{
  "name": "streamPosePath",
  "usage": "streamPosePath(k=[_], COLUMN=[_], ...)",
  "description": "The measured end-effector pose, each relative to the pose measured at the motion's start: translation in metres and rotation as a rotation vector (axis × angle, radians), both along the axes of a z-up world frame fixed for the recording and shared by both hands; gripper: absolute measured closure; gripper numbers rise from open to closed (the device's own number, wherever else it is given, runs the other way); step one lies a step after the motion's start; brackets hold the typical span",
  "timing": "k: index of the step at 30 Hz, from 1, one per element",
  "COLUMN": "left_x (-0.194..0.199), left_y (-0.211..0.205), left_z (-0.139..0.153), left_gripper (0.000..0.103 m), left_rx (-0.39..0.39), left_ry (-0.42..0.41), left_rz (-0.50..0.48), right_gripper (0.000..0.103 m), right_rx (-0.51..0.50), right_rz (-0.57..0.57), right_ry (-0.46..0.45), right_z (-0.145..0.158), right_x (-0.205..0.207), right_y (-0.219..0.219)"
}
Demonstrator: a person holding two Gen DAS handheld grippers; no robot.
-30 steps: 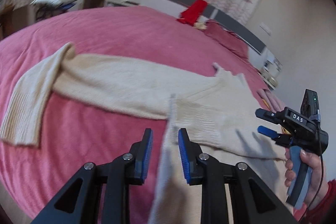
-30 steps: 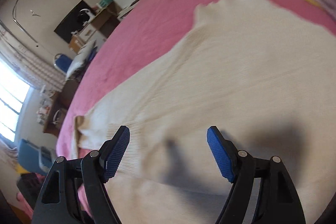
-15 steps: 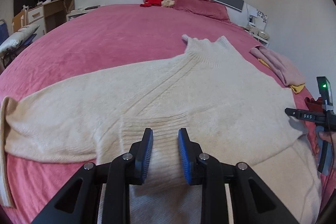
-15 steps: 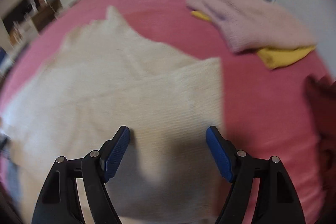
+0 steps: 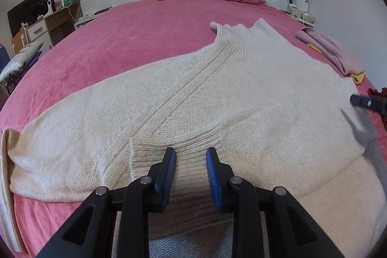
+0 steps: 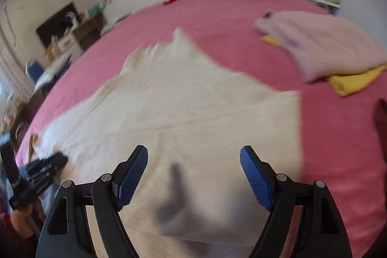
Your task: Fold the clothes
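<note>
- Left gripper [image 5: 191, 171]: points forward and steeply downward. The two blue-padded fingers [image 5: 169, 175] stand a narrow gap apart, parallel, with nothing clamped between the pads.
- Left gripper seen from the right wrist view [image 6: 36, 175]: sits at the 8 o'clock edge, its black body angled toward 2 o'clock.
- Right gripper [image 6: 193, 175]: points forward and downward. The jaws stand wide apart; the blue pads [image 6: 254, 175] grip nothing.
- Right gripper seen from the left wrist view [image 5: 367, 103]: only the dark tip shows at 3 o'clock.

Right wrist view motion-blurred: cream sweater [image 6: 183, 100] knit unresolved. Left view: right gripper [image 5: 367, 104] cut by frame edge; sleeve cuff [image 5: 169, 156] partly hidden behind fingers [image 5: 169, 173].
</note>
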State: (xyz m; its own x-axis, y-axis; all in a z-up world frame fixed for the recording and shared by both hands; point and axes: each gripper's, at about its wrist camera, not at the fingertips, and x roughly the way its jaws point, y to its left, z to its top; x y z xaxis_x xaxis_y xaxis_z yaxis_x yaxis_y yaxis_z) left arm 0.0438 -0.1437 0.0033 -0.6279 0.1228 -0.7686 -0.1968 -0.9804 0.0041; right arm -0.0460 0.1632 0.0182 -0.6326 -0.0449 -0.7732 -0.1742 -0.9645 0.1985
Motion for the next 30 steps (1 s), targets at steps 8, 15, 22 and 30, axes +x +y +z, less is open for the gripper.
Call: streamPosePath(k=[8,15,22,30], left_x=[-0.001,0.000,-0.001,0.007], left_y=[0.002,0.004,0.004,-0.021], left_z=[-0.003,-0.003,-0.003,0.013], left_gripper=[0.074,0.074,0.074,0.074], left_rx=[-0.003,-0.015,-0.011,0.024], left_ry=[-0.015,-0.017,-0.024,-0.061], left_rz=[0.024,0.047,0.049,0.057], right_gripper=[0.023,0.023,0.022,0.012], right_rx=[0.154,0.110,0.024,0.138], right_rz=[-0.136,-0.139,0.037,0.091], right_ry=[-0.104,-0.001,-0.023,-0.166], right_z=[-0.022,0.010,0.001,-0.045], right_x=[0.003,0.014,0.000,-0.015], right_y=[0.033,0.000,-0.063,-0.083])
